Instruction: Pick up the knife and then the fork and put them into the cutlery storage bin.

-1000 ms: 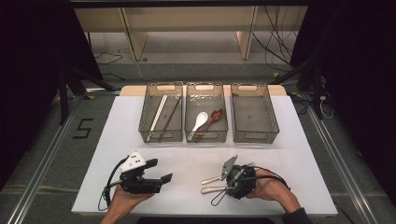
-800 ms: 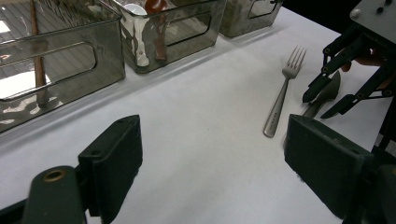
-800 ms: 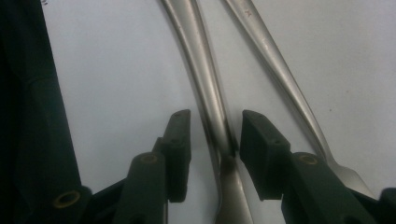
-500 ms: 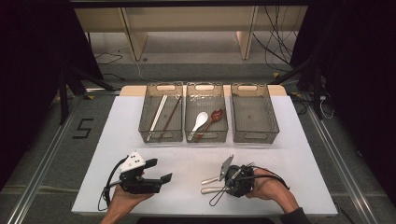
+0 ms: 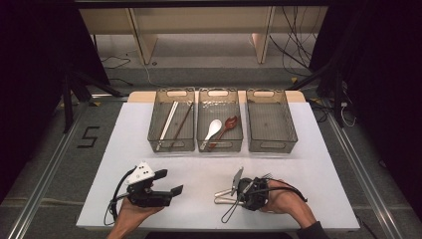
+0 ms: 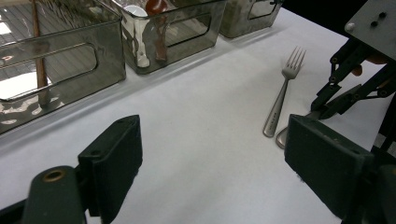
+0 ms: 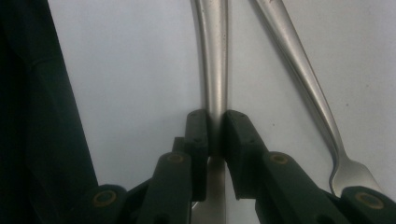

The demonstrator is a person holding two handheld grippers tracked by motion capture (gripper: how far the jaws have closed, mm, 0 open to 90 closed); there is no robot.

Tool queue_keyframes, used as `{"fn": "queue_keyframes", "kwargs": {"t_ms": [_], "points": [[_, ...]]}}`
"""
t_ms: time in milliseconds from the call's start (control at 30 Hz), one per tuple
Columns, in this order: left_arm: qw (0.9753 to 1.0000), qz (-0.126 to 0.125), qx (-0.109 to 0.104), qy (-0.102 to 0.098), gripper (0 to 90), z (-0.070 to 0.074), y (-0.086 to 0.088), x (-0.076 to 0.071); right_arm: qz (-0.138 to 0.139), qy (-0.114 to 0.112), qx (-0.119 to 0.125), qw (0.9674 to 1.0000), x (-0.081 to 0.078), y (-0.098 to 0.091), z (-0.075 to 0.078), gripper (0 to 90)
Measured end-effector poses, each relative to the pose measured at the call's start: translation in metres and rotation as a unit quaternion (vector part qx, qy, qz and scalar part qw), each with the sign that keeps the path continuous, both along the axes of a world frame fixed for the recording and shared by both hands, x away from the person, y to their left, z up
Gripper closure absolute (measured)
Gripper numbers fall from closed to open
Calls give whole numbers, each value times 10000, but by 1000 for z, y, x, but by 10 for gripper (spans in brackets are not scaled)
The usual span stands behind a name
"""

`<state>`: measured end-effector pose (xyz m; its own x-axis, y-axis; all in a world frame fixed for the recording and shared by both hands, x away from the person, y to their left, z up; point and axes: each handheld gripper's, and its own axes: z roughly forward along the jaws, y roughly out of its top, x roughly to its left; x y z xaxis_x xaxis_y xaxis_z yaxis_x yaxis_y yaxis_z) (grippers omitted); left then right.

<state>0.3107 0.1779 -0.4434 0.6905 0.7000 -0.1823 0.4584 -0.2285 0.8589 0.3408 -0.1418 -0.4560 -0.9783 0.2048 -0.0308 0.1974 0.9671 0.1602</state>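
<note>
Numeral "5" point(image 5: 87, 137) on floor point(image 5: 59, 164)

We find open white table point(image 5: 318, 164) between the three bins point(image 5: 220, 121) and both grippers; a fork point(image 6: 283, 94) lying on it beside the right gripper point(image 5: 238, 191) narrows the passage there.

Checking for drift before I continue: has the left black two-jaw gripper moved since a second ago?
No. The left black two-jaw gripper sits at the same spot near the white table's front edge.
</note>
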Motion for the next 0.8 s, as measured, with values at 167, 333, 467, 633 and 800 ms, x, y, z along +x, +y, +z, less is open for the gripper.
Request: {"fn": "queue_keyframes", "kwargs": {"t_ms": [167,333,467,633,800], "points": [[10000,1,12,-4,190,0,0,0,14,-40,-30,10000,0,1,0,802],[10000,-14,22,-2,190,0,-1,0,-28,-7,-94,10000,0,3,0,798],[10000,-7,18,0,190,0,-1,0,-52,1,-99,9999,1,3,0,797],[10000,-7,12,-3,190,0,-1,0,-16,-46,-107,9999,0,4,0,801],[10000,-9,24,-11,192,0,0,1,-84,-58,-101,9999,-2,4,1,803]]}}
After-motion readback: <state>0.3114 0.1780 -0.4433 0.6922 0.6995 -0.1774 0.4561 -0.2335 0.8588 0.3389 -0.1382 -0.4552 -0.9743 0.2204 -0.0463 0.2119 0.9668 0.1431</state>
